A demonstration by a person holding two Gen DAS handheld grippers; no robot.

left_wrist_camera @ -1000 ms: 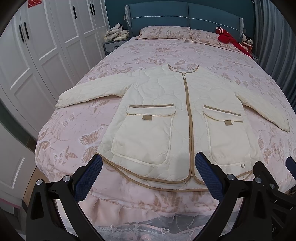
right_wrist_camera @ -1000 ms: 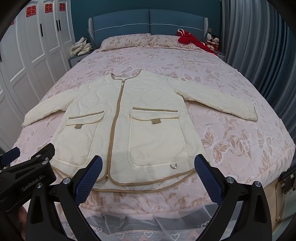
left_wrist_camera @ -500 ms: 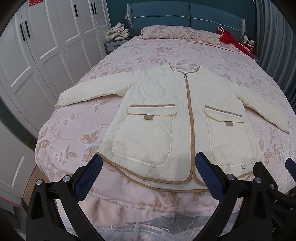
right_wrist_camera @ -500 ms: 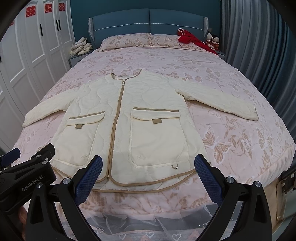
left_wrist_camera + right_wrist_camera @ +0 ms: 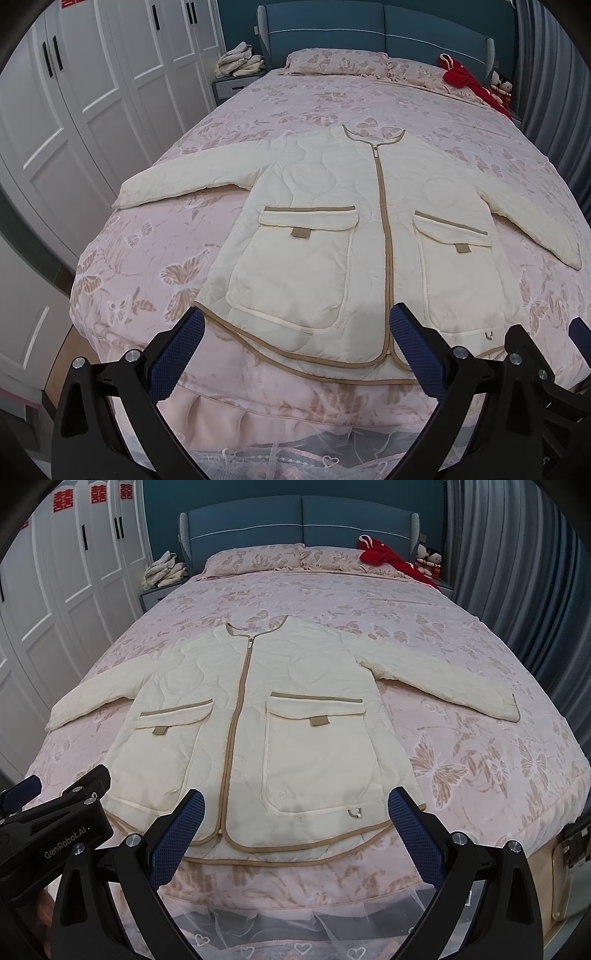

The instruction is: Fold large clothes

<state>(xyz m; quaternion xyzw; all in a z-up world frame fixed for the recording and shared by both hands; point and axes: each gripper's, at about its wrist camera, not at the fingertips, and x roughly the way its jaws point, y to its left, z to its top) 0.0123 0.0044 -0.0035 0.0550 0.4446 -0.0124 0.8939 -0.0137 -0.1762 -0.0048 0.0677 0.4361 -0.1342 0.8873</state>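
Pink butterfly-print bed [image 5: 155, 258]: cream jacket [image 5: 332, 229] spread flat, pillows [image 5: 336, 62], red garment [image 5: 465, 79]

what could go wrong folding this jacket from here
1. The jacket hem lies at the foot edge of the bed; a pull toward you could drag it off.
2. Both sleeves are spread wide; the left sleeve ends near the bed's side edge and may slip over.
3. The quilted fabric looks thick, so the open left gripper or right gripper might pinch only the top layer.
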